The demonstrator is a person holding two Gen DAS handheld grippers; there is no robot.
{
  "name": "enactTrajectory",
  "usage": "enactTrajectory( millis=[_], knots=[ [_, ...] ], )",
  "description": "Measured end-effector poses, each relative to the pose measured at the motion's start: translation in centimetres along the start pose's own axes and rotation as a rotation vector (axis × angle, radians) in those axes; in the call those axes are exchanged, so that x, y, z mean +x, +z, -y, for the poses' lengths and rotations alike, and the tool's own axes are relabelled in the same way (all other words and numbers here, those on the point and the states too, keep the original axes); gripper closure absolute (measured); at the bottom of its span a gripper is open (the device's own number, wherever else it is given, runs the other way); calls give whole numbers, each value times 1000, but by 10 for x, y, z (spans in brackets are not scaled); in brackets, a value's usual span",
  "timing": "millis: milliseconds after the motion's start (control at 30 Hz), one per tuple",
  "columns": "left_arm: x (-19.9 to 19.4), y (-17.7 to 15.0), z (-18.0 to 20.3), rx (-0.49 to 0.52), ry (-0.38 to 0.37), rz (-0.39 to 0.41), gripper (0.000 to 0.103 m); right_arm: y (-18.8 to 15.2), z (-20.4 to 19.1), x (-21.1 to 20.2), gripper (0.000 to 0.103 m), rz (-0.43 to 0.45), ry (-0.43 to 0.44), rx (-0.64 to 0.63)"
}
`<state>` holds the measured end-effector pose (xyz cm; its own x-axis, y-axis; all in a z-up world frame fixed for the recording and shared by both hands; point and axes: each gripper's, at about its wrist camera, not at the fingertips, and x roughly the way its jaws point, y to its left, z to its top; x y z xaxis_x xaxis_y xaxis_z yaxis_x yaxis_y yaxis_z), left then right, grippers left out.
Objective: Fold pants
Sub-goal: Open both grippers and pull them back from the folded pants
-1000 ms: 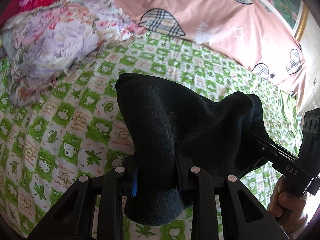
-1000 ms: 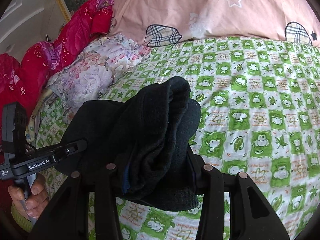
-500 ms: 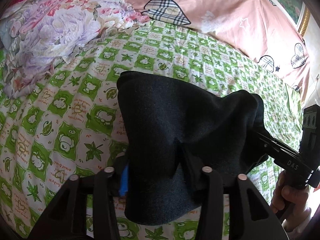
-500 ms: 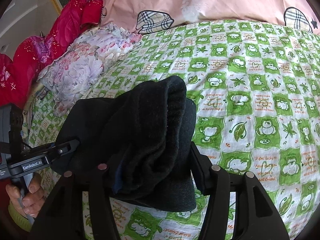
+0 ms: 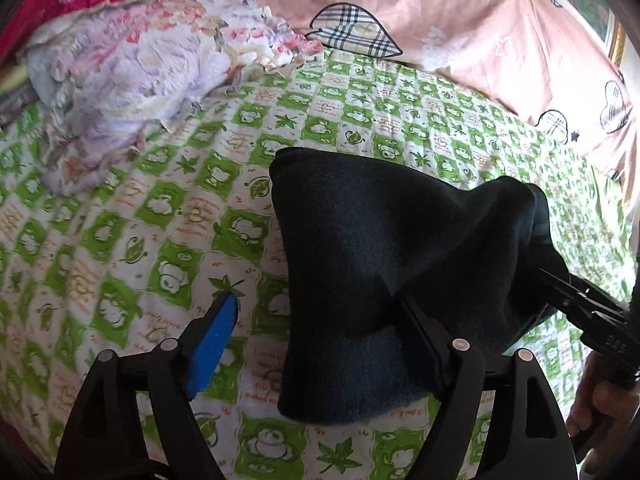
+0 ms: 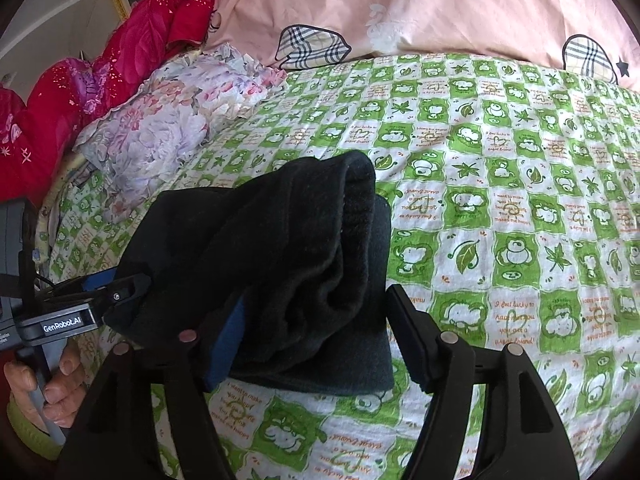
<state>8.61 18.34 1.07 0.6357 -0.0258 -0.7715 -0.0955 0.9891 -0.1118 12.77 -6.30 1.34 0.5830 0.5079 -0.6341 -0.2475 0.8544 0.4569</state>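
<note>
The folded black pants (image 5: 384, 264) lie as a thick bundle on the green checked bedsheet (image 5: 152, 216). My left gripper (image 5: 320, 320) is open; its blue-padded left finger stands clear of the cloth and the right finger touches the bundle's near edge. In the right wrist view the pants (image 6: 280, 264) sit between the jaws of my right gripper (image 6: 312, 320), which is open with a gap on the right side. The left gripper also shows in the right wrist view (image 6: 116, 292), and the right gripper in the left wrist view (image 5: 560, 296), both at the bundle's ends.
A floral pillow (image 5: 132, 68) lies at the far left. A pink duvet with plaid hearts (image 5: 440, 16) runs along the back. Red bedding (image 6: 80, 76) is piled at the left. A framed picture hangs on the wall behind.
Both grippers have opened and let go of the pants. The bundle has come down onto the bedsheet.
</note>
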Motion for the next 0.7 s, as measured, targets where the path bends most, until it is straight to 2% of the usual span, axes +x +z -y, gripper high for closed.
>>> enactTrajectory(
  millis=[333, 700],
  knots=[
    [-26, -22, 8, 11, 17, 24, 21, -17, -16, -26, 19, 38, 5, -31],
    [-41, -49, 22, 74, 58, 35, 19, -37, -44, -39, 9, 51, 20, -149]
  ],
)
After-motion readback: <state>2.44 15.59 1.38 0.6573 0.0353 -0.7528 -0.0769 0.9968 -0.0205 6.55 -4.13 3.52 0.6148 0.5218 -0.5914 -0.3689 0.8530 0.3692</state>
